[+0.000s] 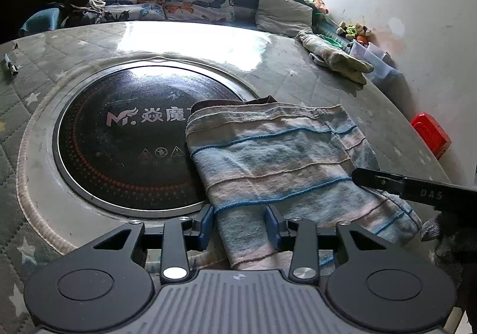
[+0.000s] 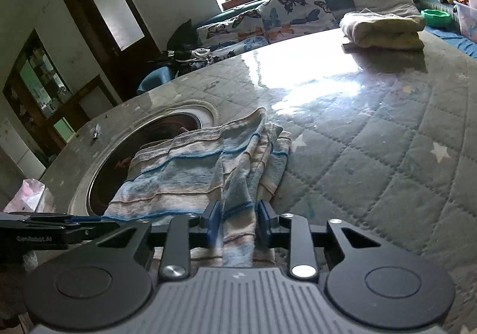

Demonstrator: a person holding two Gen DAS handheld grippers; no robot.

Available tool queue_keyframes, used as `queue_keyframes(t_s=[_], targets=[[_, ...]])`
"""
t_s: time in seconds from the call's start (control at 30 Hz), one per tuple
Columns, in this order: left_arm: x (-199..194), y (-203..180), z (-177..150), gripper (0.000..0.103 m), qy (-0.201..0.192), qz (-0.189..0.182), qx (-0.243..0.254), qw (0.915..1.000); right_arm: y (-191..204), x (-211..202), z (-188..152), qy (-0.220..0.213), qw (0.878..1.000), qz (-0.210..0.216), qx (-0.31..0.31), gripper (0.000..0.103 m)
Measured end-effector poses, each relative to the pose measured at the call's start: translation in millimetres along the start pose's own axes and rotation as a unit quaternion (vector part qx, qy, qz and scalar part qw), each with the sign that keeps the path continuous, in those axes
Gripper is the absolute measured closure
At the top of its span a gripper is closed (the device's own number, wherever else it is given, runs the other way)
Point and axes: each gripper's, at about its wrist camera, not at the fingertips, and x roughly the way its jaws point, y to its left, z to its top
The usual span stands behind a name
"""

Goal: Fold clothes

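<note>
While the striped blue, pink and cream towelling garment [image 1: 277,161] lies in a folded, layered rectangle on the round quilted table [image 2: 387,161], partly overhanging the black glass induction hob [image 1: 119,137] set in the table's middle, both claws sit at its near edge. The left gripper [image 1: 240,223] stands parted, its blue pads either side of the cloth's near left end without pinching it. The right gripper [image 2: 237,222] is also spread, though narrower, with a bunched fold of the fabric running between its pads; whether the pads press the cloth cannot be told for sure, and a gap seems to show.

A second folded cream bundle [image 2: 384,28] rests well apart at the table's far side.

The risks lie in the loose layers: the right-hand edge is rumpled and fanned, so a bite that catches only the top layer would peel the fold open. Dragging the cloth across the hob's raised metal rim could also snag and skew it.
</note>
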Motion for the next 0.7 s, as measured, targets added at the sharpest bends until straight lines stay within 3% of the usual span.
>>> queue_keyframes(t_s=[0.37, 0.43, 0.5, 0.7], targets=[[-0.2, -5.3, 0.3, 0.066, 0.002, 0.012, 0.008, 0.9999, -5.3, 1.0, -1.4, -0.004, 0.999, 0.020, 0.026, 0.072], [-1.1, -6.4, 0.4, 0.070, 0.001, 0.013, 0.011, 0.9999, -5.9, 0.2, -1.4, -0.003, 0.999, 0.023, 0.031, 0.079], [-3.3, -8.0, 1.7, 0.081, -0.003, 0.012, 0.015, 0.9998, -6.3, -1.3, -1.9, -0.006, 0.999, 0.026, 0.037, 0.085], [-12.0, -15.1, 12.3, 0.092, -0.024, 0.005, 0.031, 0.9992, -2.8, -11.7, 1.0, -0.027, 0.998, 0.034, 0.046, 0.088]])
